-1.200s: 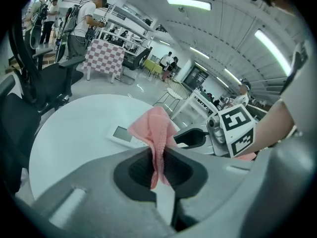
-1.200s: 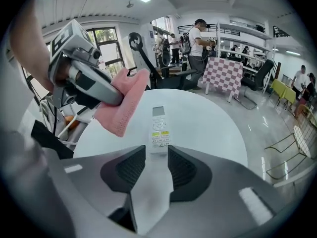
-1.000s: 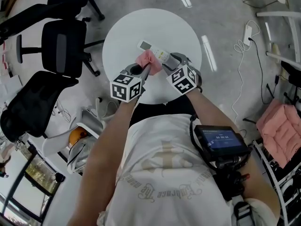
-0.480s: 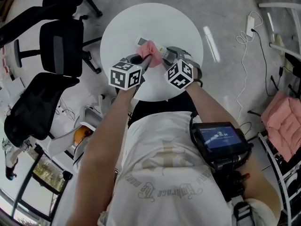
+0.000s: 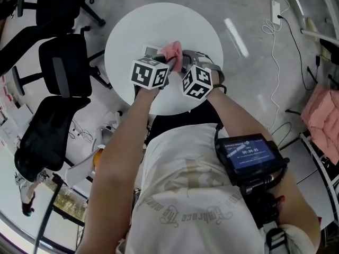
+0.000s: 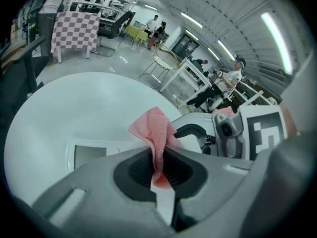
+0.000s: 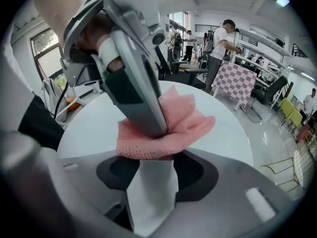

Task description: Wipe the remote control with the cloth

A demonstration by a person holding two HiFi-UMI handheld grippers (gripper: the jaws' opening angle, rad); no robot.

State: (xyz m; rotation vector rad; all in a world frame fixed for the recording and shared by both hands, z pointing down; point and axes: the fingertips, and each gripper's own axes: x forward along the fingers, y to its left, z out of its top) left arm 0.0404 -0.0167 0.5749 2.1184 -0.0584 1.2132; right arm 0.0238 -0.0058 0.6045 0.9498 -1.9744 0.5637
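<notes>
Since a second ago the left gripper (image 6: 158, 168) has swung in from the table's near edge and drawn close to the right one, carrying the pink cloth (image 6: 154, 128) along the remote control (image 7: 149, 202). Its jaws are pinched tight on a fold of that cloth, which bunches out past the tips. I'd say that is so soft fabric, not hard plastic, rubs the casing.

The remote reaches out over the table, with its display end showing just left of the cloth. Its near end is clasped between the jaws of the right gripper (image 7: 151, 175). That one seems to serve as a vice, keeping the remote from sliding off under each stroke.

Beneath them is a round white table (image 5: 132, 30), smooth and otherwise bare. Black office chairs (image 5: 61, 62) crowd its left side. Pale grey floor (image 5: 254, 62) glints with ceiling lights, and to the right lie a white power strip (image 5: 276, 5) on its cable and a pink cushion (image 5: 324, 110).
</notes>
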